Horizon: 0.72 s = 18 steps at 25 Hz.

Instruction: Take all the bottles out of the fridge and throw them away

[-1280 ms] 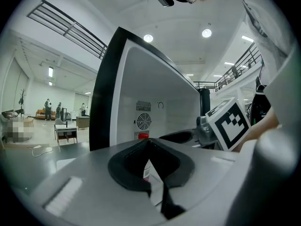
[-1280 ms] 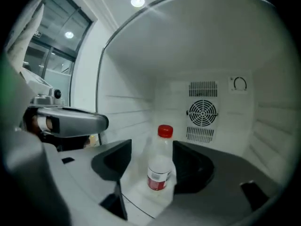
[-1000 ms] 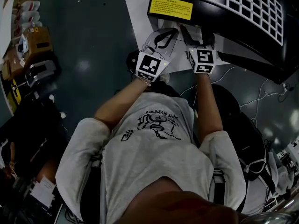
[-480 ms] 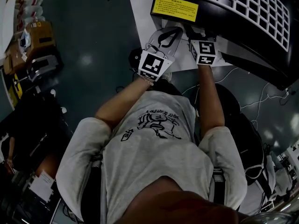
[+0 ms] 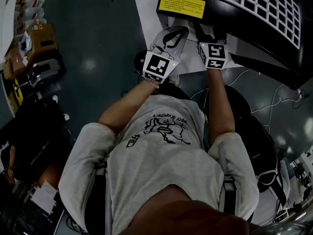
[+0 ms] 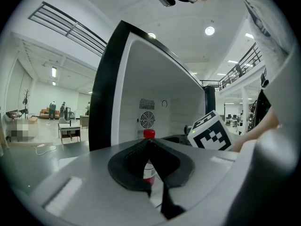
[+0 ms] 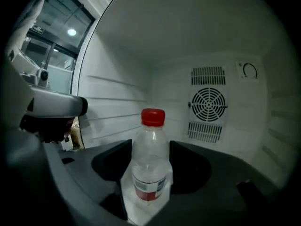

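Observation:
A clear plastic bottle [image 7: 150, 166] with a red cap and red label stands upright on the white floor inside the fridge [image 7: 221, 79]. My right gripper [image 7: 150, 147] is open, with one dark jaw on each side of the bottle's body. In the head view the right gripper [image 5: 208, 33] reaches into the black fridge [image 5: 254, 13], and its fingertips are hidden there. My left gripper [image 5: 182, 31] is shut and holds nothing, just outside the fridge mouth. In the left gripper view the bottle's red cap [image 6: 149, 133] shows behind the left gripper [image 6: 149, 142].
The fridge stands on a white sheet [image 5: 146, 13] and carries a yellow label [image 5: 185, 5]. Cables [image 5: 274, 102] trail over the dark floor at the right. Boxes and gear [image 5: 34, 48] crowd the left side. A small table [image 6: 69, 128] stands far off in the hall.
The right gripper has pushed a little deeper into the fridge. The left gripper has stayed almost in place.

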{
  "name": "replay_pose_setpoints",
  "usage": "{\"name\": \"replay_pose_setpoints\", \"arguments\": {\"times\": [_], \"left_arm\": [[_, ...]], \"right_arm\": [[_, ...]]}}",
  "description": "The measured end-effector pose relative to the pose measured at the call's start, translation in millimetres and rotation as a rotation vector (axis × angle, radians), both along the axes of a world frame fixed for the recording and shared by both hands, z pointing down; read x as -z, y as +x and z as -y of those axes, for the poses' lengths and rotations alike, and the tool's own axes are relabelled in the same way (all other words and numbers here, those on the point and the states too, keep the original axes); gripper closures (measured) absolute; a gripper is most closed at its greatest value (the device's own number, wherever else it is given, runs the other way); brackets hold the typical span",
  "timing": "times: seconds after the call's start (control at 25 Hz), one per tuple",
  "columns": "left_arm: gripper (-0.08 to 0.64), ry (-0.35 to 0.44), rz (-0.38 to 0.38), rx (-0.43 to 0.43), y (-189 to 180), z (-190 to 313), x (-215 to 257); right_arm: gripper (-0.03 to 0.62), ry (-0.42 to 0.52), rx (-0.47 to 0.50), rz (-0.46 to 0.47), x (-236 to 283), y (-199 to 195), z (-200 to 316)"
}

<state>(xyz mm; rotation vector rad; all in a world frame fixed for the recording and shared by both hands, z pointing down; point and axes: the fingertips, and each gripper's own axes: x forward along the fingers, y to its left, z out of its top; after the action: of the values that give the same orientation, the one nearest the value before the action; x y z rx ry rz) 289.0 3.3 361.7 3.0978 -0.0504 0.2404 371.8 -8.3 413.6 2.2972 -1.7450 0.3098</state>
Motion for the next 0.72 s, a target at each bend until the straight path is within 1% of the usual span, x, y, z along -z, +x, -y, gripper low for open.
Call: {"name": "replay_pose_setpoints", "arguments": {"times": [0.56,0.72], "left_arm": [[0.551,-0.006,-0.015,-0.03,-12.8,-14.4,17.4],[0.551,-0.02,-0.017,-0.023,-20.7,-14.4,23.8]], "right_arm": [[0.33,0.041,0.005,-0.013,44.7,-34.6,-34.4],[0.33,0.053,0.01,-0.018,60.9,-44.6,-44.3]]}}
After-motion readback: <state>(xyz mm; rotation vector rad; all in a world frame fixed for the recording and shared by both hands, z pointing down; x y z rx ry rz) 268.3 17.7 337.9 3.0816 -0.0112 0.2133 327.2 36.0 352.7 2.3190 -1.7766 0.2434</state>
